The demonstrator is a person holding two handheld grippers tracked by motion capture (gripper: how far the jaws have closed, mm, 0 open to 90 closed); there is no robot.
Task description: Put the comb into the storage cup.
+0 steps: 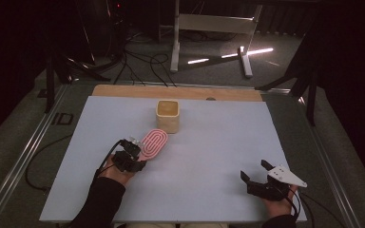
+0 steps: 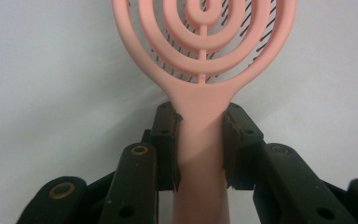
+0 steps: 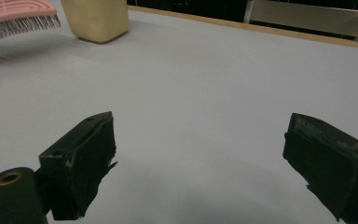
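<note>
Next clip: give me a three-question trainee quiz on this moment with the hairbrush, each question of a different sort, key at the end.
1. True or false: the left gripper is shut on the handle of the pink hairbrush.
2. Which thing stands just beyond the brush head in the high view? A) a cream square container B) a glass bottle C) a metal bowl
3. Fill in: the right gripper hangs over the white table cover with its fingers wide ____ and nothing between them.

Key: 1 true; 2 A, the cream square container; 3 apart.
</note>
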